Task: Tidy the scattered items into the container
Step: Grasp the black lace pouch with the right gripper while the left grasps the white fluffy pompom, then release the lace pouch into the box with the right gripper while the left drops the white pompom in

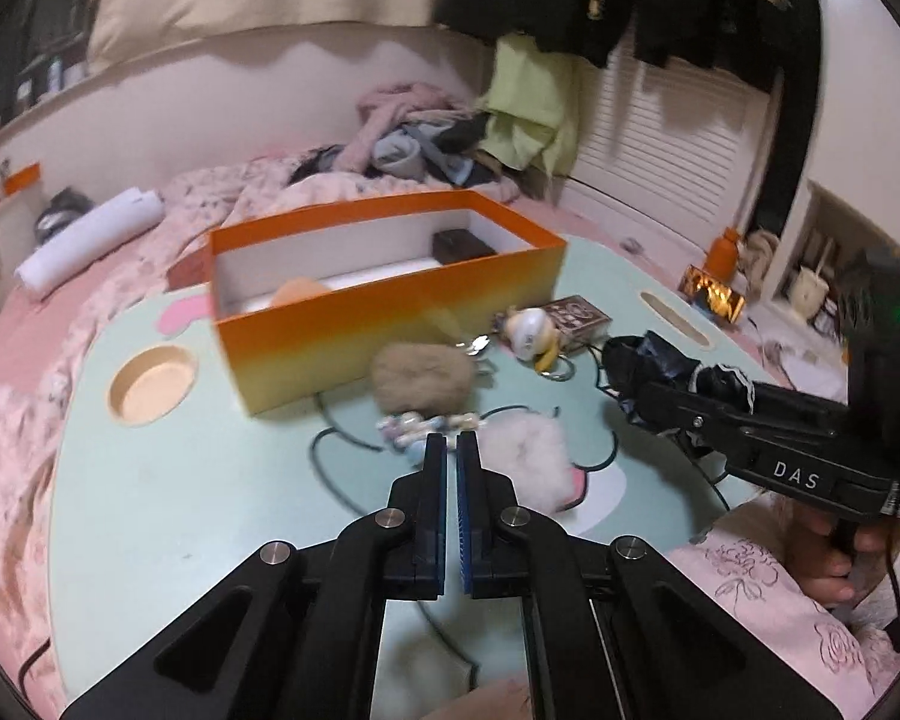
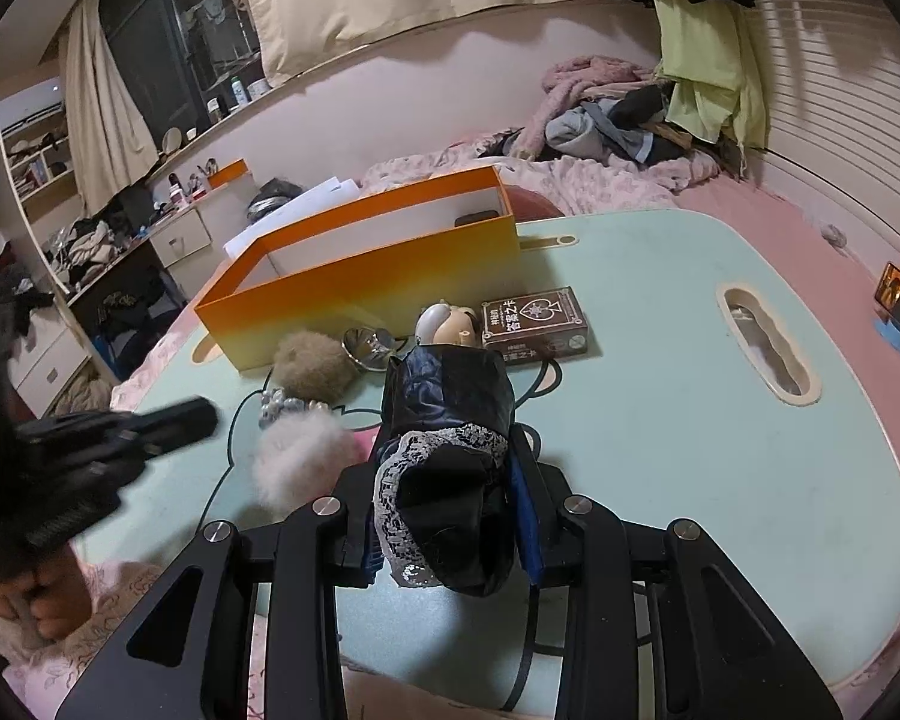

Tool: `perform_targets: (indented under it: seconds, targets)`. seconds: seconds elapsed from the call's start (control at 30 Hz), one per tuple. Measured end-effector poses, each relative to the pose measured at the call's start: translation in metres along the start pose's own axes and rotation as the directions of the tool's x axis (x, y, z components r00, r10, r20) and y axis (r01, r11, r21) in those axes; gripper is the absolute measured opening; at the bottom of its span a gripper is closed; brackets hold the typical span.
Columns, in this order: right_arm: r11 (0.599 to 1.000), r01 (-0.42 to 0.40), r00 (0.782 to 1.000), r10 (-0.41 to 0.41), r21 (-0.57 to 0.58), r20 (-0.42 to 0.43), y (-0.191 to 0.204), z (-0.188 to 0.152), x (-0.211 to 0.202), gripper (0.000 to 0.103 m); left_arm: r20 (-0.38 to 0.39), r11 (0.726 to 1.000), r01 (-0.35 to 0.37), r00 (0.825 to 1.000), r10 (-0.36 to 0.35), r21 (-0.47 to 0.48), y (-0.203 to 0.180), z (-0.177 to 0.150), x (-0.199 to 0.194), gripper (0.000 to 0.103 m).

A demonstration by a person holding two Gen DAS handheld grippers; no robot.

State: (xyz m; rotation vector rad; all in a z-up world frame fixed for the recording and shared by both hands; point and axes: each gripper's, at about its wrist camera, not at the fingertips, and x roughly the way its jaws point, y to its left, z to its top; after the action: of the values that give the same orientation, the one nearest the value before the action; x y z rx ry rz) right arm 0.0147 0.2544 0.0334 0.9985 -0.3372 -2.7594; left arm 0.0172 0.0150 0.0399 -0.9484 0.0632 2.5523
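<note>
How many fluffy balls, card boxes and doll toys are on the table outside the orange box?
Fluffy balls: 2, a tan fluffy ball and a white fluffy ball
Card box: 1
Doll toy: 1
Total: 4

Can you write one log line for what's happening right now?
left tool: shut, empty | right tool: holding black bundle | orange box: open

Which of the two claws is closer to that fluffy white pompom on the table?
Left. The left claw, shut and empty, hangs right beside the white pompom. The right claw, clamped on a black lace-trimmed bundle, sits farther off to the pompom's right.
</note>
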Motion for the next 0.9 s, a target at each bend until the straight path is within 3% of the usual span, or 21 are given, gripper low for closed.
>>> perform_targets:
  seconds: [0.07,0.13,0.17,0.27,0.37,0.43,0.47,0.7,0.9]
  targets:
    - [1.0,-0.001,1.0,0.001,0.002,-0.002,-0.001,-0.001,0.0,0.035,-0.015,1.0,0.018,1.0,-0.018,-0.021,0.002,0.0,0.003,0.012]
    - [1.0,-0.003,1.0,0.003,0.006,-0.001,-0.002,-0.001,0.0,0.035,-0.033,1.0,0.017,0.999,-0.017,-0.001,-0.007,0.001,0.012,0.057]
    - [1.0,-0.004,1.0,0.004,0.008,0.0,-0.003,-0.001,0.0,0.035,-0.034,0.999,0.012,0.999,-0.011,0.032,-0.015,0.001,0.016,0.06]
    - [1.0,-0.005,1.0,0.005,0.015,0.007,-0.004,-0.002,-0.001,0.035,-0.048,0.983,-0.032,0.998,0.041,0.18,-0.045,0.003,0.03,0.061]
    - [1.0,-0.008,1.0,0.008,0.02,0.006,-0.005,-0.002,-0.001,0.035,-0.094,0.97,-0.022,0.994,0.046,0.243,-0.058,0.006,0.047,0.056]
    - [1.0,-0.01,1.0,0.01,0.024,0.002,-0.006,-0.002,0.0,0.035,-0.158,0.971,0.001,0.987,0.038,0.238,-0.056,0.003,0.061,0.032]
    - [1.0,-0.01,1.0,0.01,0.026,0.0,-0.006,-0.002,0.0,0.035,-0.172,0.973,0.011,0.985,0.03,0.23,-0.055,0.002,0.063,0.032]
    - [1.0,-0.009,1.0,0.009,0.025,0.001,-0.005,-0.001,0.0,0.035,-0.041,0.988,0.065,0.997,-0.06,0.144,-0.033,0.007,0.014,0.031]
    - [0.999,-0.042,0.999,0.042,-0.015,0.014,0.013,0.021,-0.001,0.035,0.037,0.996,-0.05,0.998,0.047,0.071,0.003,0.05,-0.006,0.031]
